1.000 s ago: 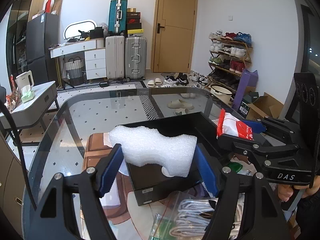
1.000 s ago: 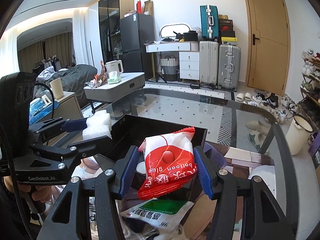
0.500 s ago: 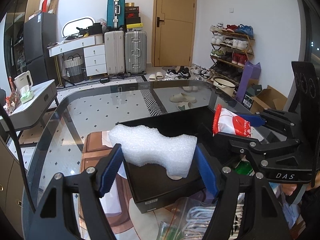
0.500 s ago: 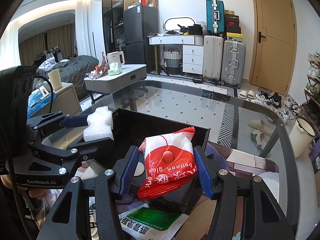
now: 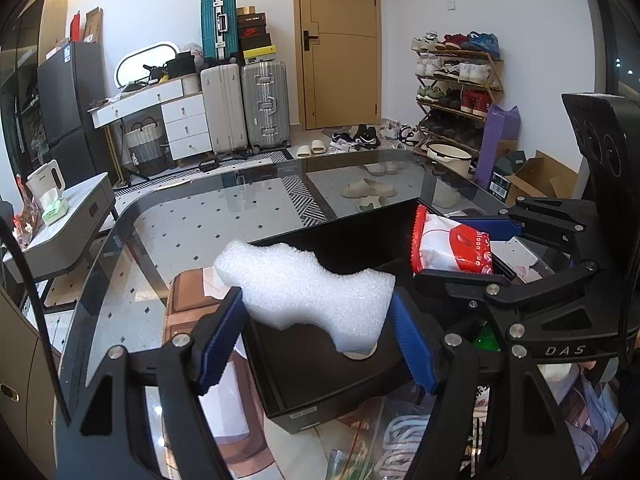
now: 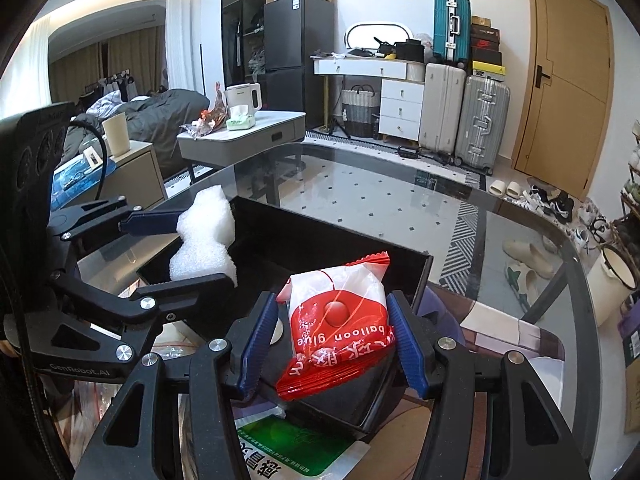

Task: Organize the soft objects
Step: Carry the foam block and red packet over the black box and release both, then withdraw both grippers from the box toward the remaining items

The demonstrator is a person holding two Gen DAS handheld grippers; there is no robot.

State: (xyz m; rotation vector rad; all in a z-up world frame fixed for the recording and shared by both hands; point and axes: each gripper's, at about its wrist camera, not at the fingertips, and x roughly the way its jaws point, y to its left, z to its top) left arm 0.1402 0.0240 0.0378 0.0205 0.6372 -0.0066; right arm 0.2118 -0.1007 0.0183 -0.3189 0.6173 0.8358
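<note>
Glass tabletop [image 5: 192, 232] underlies the whole scene, with tiled floor seen through it. Left gripper [image 5: 316, 328] is clamped on a white foam piece [image 5: 304, 288]; blue pads [image 5: 218, 336] are pressed to both ends of it, jaws set fairly wide by its length. Foam is held above the near-left part of an open black box [image 5: 320, 364], not touching the box floor as far as can be told. Right gripper [image 6: 332, 340] is closed on a red-and-white packet [image 6: 340, 320] printed "balloon glue", pads [image 6: 258, 340] squeezing its sides, jaws narrower. Packet is held over the box's near-right corner [image 6: 420, 276]. Both grippers are seen side by side over the box, each visible in the other's camera. A small pale round disc [image 5: 360, 355] is seen on the box floor under the foam. Just in front of the box a green-and-white pouch [image 6: 296, 448] and a clear bag of white cord [image 5: 404, 440] are lying on the table. Suitcases [image 5: 244, 104], a wooden door [image 5: 340, 44] and a shoe rack [image 5: 456, 88] are seen beyond, well apart from the table.
</note>
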